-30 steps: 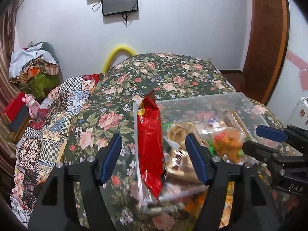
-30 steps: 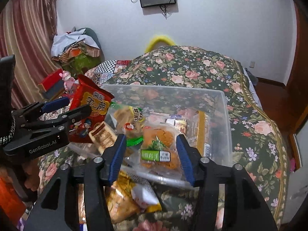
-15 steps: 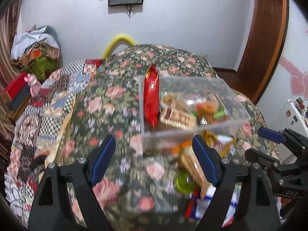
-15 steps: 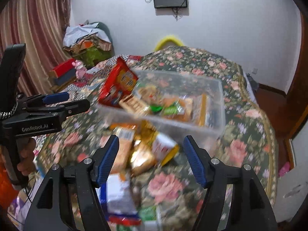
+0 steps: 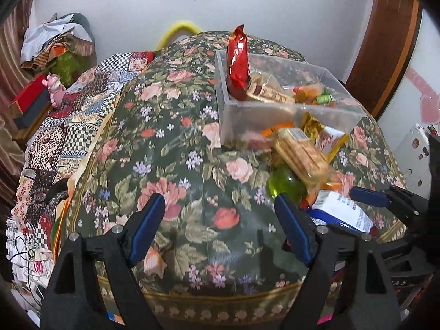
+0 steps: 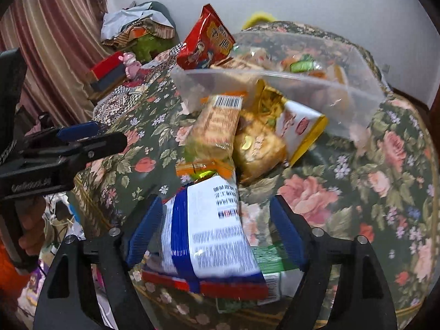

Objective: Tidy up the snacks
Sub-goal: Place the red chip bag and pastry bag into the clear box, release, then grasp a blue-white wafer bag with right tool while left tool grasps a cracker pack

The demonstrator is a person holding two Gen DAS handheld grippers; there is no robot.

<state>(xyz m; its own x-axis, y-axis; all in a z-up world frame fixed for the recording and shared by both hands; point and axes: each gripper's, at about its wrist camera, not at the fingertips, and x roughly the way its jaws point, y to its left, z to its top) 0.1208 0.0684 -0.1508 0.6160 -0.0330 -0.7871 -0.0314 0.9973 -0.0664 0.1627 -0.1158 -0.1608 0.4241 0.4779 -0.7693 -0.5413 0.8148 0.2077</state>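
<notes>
Left hand-held gripper [image 5: 220,229] stood apart, empty, over bed [image 5: 192,165]; right hand-held gripper [image 6: 214,231] had just been widening, straddling blue-white packet [image 6: 209,233], near bin [image 6: 343,93].

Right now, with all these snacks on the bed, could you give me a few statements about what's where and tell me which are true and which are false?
1. The red snack bag stands upright in the clear plastic bin. True.
2. The bin is empty. False: it holds several packets besides the red bag.
3. A blue and white packet lies between the open fingers of the right gripper. True; its jaws have just been opening, and the pads do not appear to press on it.
4. The left gripper is clamped on a cracker pack. False: it is open over the bare floral bedspread, with nothing between its fingers.
5. Loose snacks are piled on the bedspread in front of the bin. True.
</notes>
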